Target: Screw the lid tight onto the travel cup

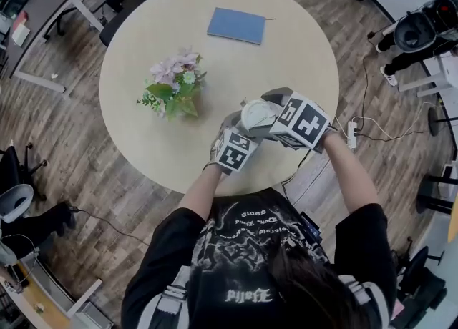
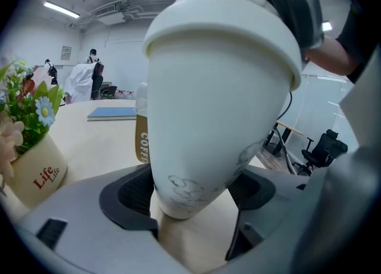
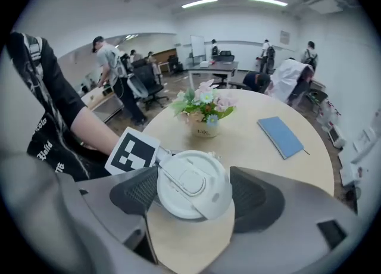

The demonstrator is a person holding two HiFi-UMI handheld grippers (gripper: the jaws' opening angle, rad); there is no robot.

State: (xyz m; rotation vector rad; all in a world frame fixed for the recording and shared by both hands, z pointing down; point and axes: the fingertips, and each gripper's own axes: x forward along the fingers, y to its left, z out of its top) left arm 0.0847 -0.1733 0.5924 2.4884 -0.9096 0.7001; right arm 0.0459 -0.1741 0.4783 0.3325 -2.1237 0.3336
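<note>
A white travel cup (image 2: 214, 124) with its white lid (image 3: 190, 183) on top is held over the near edge of the round table (image 1: 300, 41). My left gripper (image 2: 190, 192) is shut on the cup's narrow lower body, a pad pressing on each side. From above, my right gripper (image 3: 193, 192) reaches down and is shut on the lid's rim, with dark pads on both sides. In the head view the cup (image 1: 256, 115) sits between the left gripper (image 1: 242, 129) and the right gripper (image 1: 270, 109). One of the right gripper's fingers (image 2: 297, 11) shows against the lid (image 2: 238, 22).
A flower pot (image 1: 174, 90) stands left of the cup. A blue notebook (image 1: 237, 26) lies at the table's far side. A brown container marked COFFEE (image 2: 141, 139) shows behind the cup. Office chairs, desks and people surround the table, and a power strip (image 1: 351, 133) lies on the floor.
</note>
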